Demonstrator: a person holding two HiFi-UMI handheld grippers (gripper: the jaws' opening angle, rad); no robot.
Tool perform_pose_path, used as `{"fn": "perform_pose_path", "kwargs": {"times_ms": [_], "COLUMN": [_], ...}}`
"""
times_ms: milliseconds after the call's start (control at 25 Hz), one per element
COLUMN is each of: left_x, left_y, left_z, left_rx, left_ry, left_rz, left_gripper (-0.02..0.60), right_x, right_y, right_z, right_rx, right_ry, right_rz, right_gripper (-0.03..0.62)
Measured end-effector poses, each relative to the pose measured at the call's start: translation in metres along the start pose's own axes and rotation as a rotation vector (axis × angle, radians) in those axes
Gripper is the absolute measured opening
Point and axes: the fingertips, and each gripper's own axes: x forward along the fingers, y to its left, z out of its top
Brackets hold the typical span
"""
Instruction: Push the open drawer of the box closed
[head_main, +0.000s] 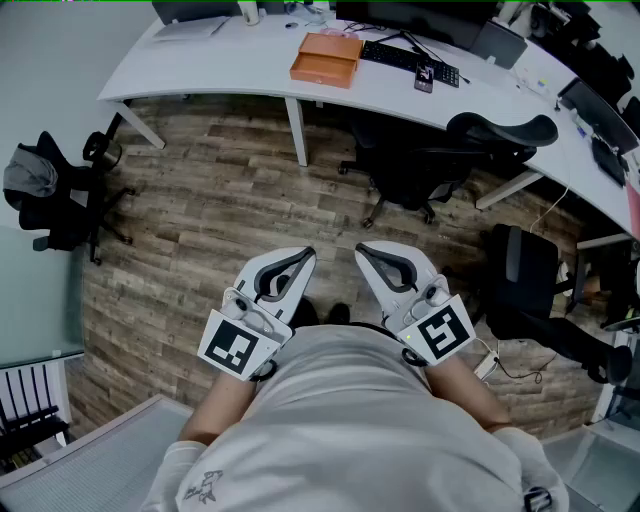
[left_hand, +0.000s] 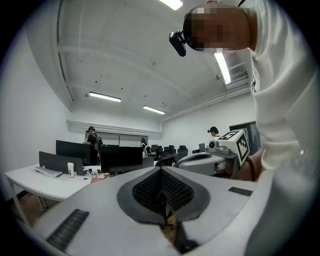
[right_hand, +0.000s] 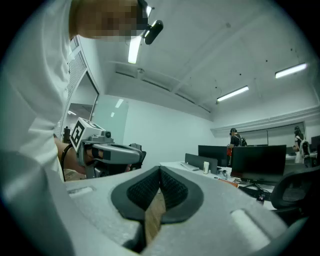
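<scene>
An orange box (head_main: 326, 58) sits on the white curved desk (head_main: 220, 70) far ahead in the head view, and its lower part seems to stick out toward the desk's front edge. Both grippers are held close to the person's body, well back from the desk and above the wooden floor. The left gripper (head_main: 306, 255) is shut with nothing in it, its pads meeting in the left gripper view (left_hand: 161, 172). The right gripper (head_main: 362, 250) is shut and empty too, its jaws closed together in the right gripper view (right_hand: 160, 170). Each gripper view looks level across the office and shows the other gripper.
A keyboard (head_main: 408, 58) and a phone (head_main: 424, 77) lie right of the box. A black office chair (head_main: 440, 160) stands between me and the desk, another chair (head_main: 60, 200) at left, a third (head_main: 530, 285) at right. People stand by monitors (left_hand: 120, 157) in the distance.
</scene>
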Motion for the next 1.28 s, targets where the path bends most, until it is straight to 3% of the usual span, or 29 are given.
{"fn": "perform_pose_path", "kwargs": {"times_ms": [640,920,1280], "left_x": [-0.004,-0.006,-0.046], "left_y": [0.052,0.113,0.204], "left_z": [-0.005,-0.005,0.027], "left_rx": [-0.032,-0.028,0.001], "left_ry": [-0.014,-0.017,-0.053], "left_rz": [-0.015,-0.046,-0.074], "left_gripper": [-0.002,-0.002,-0.002], "right_x": [0.046,0.109,0.206], "right_y": [-0.007,-0.021,-0.008], "right_z": [0.0,0.001,0.037], "right_rx": [0.026,0.01,-0.01], "right_ry": [0.013,0.012,-0.036], "right_rz": [-0.051,-0.067,-0.081], "right_gripper": [0.003,0.003,0.003]}}
